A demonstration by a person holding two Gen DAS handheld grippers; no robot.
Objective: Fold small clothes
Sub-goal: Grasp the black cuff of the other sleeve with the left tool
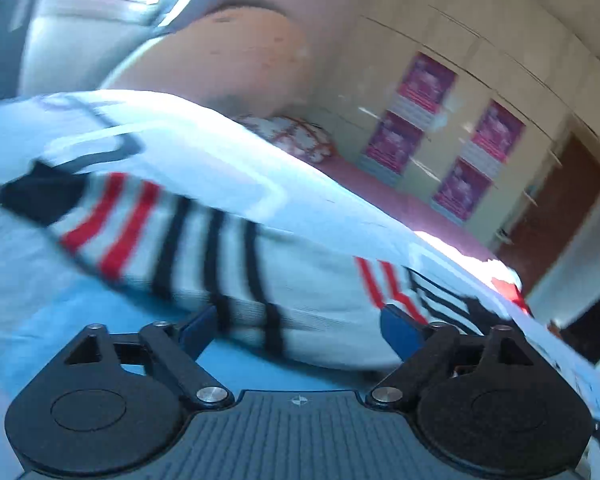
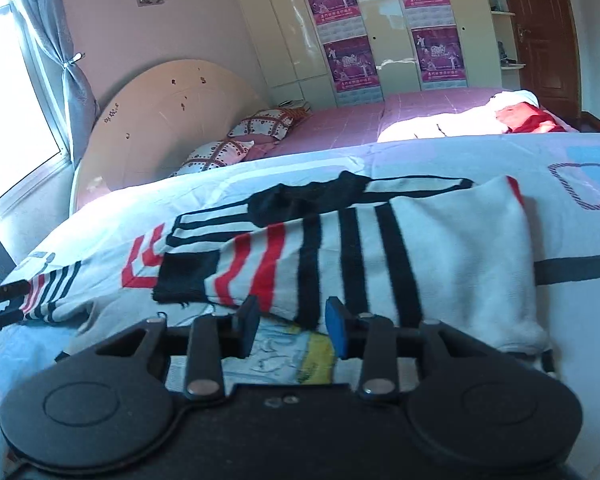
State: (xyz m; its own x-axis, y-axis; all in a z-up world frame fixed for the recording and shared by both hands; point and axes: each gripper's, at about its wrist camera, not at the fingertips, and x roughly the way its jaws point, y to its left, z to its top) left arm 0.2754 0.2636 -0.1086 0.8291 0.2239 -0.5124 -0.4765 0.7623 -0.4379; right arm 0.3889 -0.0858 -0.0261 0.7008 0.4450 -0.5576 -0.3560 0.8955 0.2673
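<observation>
A small white knit garment with black and red stripes lies folded on the pale patterned bedspread. It also fills the blurred left wrist view. My left gripper is open, its blue pads wide apart at the garment's near edge. My right gripper is open, its pads at the garment's near edge with nothing between them. A striped sleeve with a black cuff lies across the garment's left part.
A yellow and white printed item lies under the right gripper. Beyond are a pink bed with patterned pillows, a red and white cloth heap, a cream wardrobe with posters and a brown door.
</observation>
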